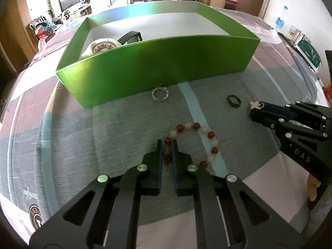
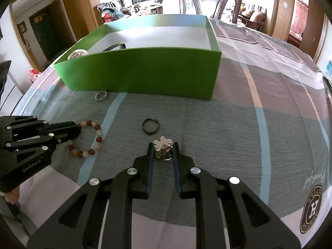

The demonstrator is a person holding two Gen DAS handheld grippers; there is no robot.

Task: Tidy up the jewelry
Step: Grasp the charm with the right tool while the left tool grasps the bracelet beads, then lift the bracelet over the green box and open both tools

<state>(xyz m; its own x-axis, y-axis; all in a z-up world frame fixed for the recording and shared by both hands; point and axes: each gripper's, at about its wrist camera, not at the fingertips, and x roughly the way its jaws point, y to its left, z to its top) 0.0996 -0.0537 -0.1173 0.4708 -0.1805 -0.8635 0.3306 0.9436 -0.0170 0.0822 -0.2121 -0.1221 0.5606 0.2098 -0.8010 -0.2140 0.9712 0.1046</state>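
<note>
The left gripper [image 1: 167, 143] has its jaws clenched on the bracelet [image 1: 193, 143]; the right gripper [image 2: 164, 147] clasps the brooch [image 2: 162, 146]. Both look light; the bracelet is floppy.

The right gripper [image 1: 255, 106] reads "DAS". The left gripper [image 2: 77, 128] reads "GenRobot.AI". The tablecloth [image 2: 228, 124] bears a round "H" emblem [image 2: 311, 209].

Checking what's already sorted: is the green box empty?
Not empty. The box already holds a white watch and a black band at its left end.
</note>
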